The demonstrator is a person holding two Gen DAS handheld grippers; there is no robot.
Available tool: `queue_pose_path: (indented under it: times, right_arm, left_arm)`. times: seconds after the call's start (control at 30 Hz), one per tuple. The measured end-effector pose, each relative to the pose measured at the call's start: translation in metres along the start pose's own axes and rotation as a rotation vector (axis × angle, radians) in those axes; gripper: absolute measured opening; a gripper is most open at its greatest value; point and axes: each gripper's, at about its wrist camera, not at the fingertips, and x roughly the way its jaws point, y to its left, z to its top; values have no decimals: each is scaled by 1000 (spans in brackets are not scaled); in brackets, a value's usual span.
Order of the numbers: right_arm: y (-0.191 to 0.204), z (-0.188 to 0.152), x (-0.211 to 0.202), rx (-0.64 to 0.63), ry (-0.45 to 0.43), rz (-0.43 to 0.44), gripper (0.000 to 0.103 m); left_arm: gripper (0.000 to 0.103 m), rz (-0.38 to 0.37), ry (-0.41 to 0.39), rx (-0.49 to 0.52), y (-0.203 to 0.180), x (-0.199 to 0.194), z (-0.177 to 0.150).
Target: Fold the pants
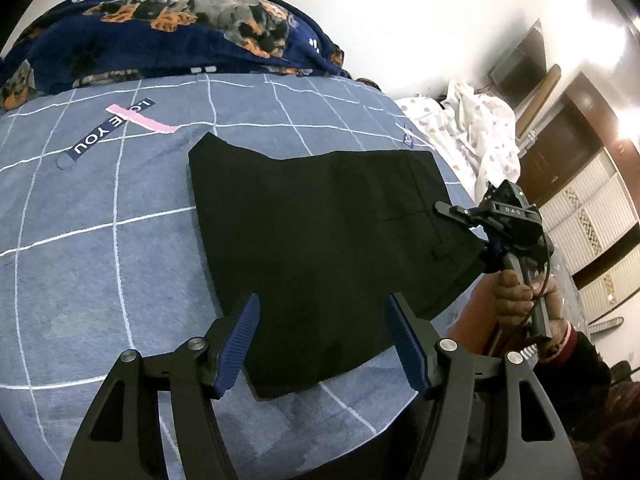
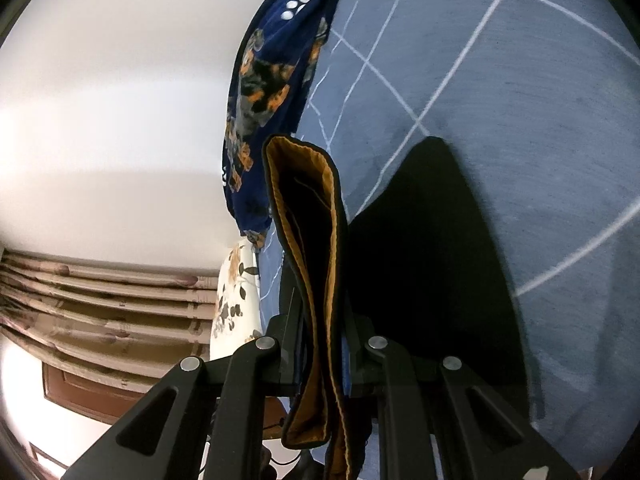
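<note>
Black pants (image 1: 320, 232) lie folded into a flat, matte slab on the bed (image 1: 100, 240), whose blue-grey sheet carries a thin white grid. Left hand-held gripper (image 1: 322, 340): jaws spread, ribbed blue pads (image 1: 236, 344) hovering either side of the near edge, nothing pinched. Right hand-held gripper (image 2: 320, 360): jaws pressed together on the waistband (image 2: 308, 240), a doubled black band with tan stitched lining, lifted off the sheet at the right corner. Plush navy blanket (image 1: 160, 32) with dog print is bunched at the bed's far edge.
</note>
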Motion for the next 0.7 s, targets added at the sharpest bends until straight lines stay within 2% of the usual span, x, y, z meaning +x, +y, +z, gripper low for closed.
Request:
queue_pose_path:
  times: [0.7]
  right_arm:
    - [-14, 1, -13, 42, -32, -2, 14]
  left_arm:
    - [67, 12, 45, -7, 2, 9, -2]
